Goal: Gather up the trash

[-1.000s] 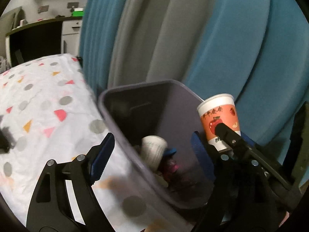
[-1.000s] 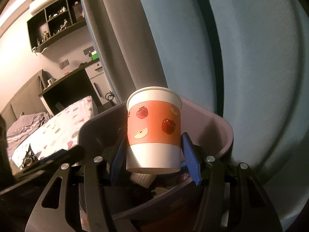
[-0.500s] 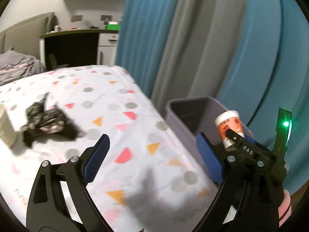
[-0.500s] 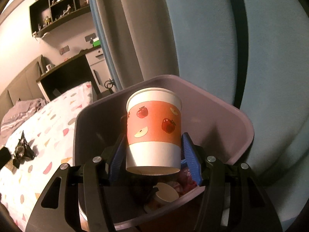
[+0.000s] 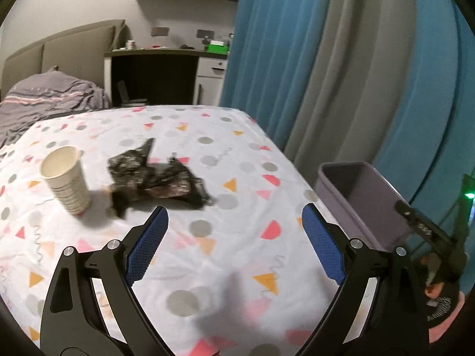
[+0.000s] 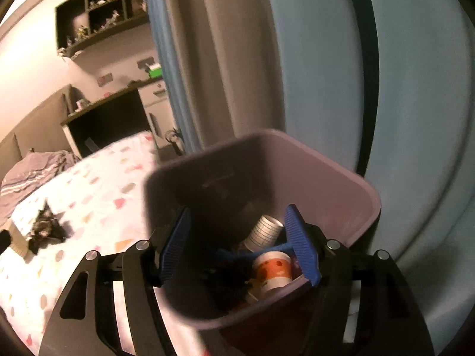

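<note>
Facing table (image 5: 225, 267): L gripper (image 5: 234, 237) spread, empty; wrapper (image 5: 157, 178) just beyond, cup (image 5: 66, 181) far-left. R gripper (image 6: 237, 249) spread over bin (image 6: 365, 207); L nearer.

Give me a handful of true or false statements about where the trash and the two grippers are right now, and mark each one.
1. The orange apple-print cup lies inside the purple bin. True.
2. The right gripper is shut on that cup. False: it is open over the bin, holding nothing.
3. A beige paper cup stands upright on the patterned tablecloth. True.
4. The black crumpled wrapper is already in the bin. False: it lies on the tablecloth beside the beige cup.
5. The left gripper holds the wrapper. False: it is open and empty, short of the wrapper.
</note>
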The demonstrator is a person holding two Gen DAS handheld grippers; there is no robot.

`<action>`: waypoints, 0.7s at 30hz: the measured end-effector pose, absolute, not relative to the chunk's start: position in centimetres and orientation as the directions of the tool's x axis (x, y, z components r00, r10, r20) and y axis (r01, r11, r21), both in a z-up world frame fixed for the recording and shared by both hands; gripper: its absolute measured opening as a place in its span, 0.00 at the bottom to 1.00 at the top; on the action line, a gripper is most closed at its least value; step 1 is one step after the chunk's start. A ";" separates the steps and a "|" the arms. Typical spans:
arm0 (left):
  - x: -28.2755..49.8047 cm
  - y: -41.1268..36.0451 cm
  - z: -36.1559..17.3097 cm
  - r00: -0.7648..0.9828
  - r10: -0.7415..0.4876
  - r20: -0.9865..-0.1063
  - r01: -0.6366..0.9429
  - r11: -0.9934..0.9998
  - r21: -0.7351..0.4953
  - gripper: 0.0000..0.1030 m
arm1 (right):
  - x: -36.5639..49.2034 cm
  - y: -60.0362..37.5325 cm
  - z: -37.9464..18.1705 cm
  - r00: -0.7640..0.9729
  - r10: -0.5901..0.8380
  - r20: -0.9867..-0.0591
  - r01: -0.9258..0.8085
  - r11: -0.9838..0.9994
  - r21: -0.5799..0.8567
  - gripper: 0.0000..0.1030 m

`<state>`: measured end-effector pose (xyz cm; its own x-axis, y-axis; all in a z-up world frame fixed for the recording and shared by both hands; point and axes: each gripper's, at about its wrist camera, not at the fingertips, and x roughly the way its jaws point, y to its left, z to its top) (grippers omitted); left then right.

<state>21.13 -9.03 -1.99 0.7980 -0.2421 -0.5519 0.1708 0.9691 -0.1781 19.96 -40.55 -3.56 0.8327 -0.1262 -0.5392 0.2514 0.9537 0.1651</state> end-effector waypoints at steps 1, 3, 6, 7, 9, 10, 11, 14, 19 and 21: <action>21.0 -8.4 -2.0 0.803 -0.228 -0.551 0.157 0.972 -0.172 0.87 | 19.5 -39.9 -3.0 0.843 -0.123 -0.524 0.242 0.956 0.165 0.65; 20.6 -7.1 -2.0 0.812 -0.185 -0.553 0.122 0.981 -0.149 0.87 | 18.7 -38.7 -2.1 0.863 -0.104 -0.494 0.214 0.962 0.172 0.68; 20.5 -5.6 -2.2 0.814 -0.144 -0.563 0.082 0.987 -0.135 0.87 | 17.8 -36.3 -1.0 0.885 -0.062 -0.461 0.160 0.971 0.178 0.70; 20.3 -4.9 -2.3 0.814 -0.134 -0.565 0.068 0.988 -0.135 0.87 | 17.8 -35.5 -0.8 0.889 -0.049 -0.455 0.144 0.974 0.176 0.70; 20.2 -3.8 -2.4 0.816 -0.115 -0.567 0.048 0.990 -0.133 0.87 | 17.7 -34.0 -0.5 0.894 -0.023 -0.447 0.114 0.978 0.176 0.70; 20.1 -3.2 -2.4 0.816 -0.107 -0.568 0.038 0.991 -0.132 0.87 | 17.7 -33.5 -0.4 0.895 -0.015 -0.446 0.103 0.979 0.174 0.71; 20.0 -2.7 -2.5 0.816 -0.100 -0.569 0.031 0.991 -0.131 0.87 | 17.7 -32.7 -0.3 0.896 -0.005 -0.444 0.090 0.981 0.171 0.71; 19.7 -1.0 -2.6 0.814 -0.082 -0.575 0.007 0.991 -0.132 0.87 | 17.9 -30.9 -0.1 0.897 0.016 -0.441 0.062 0.985 0.161 0.71; 19.5 1.2 -2.9 0.812 -0.056 -0.581 -0.022 0.992 -0.127 0.87 | 18.0 -28.2 0.1 0.896 0.043 -0.442 0.028 0.988 0.153 0.74; 19.5 2.1 -3.1 0.810 -0.045 -0.585 -0.033 0.992 -0.121 0.87 | 17.9 -27.1 0.1 0.894 0.056 -0.445 0.013 0.989 0.150 0.74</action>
<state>19.49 2.13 -3.12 0.8100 -0.0448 -0.5846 -0.0328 0.9921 -0.1215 17.93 -27.12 0.11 0.8936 0.0557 -0.4454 0.0133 0.9886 0.1501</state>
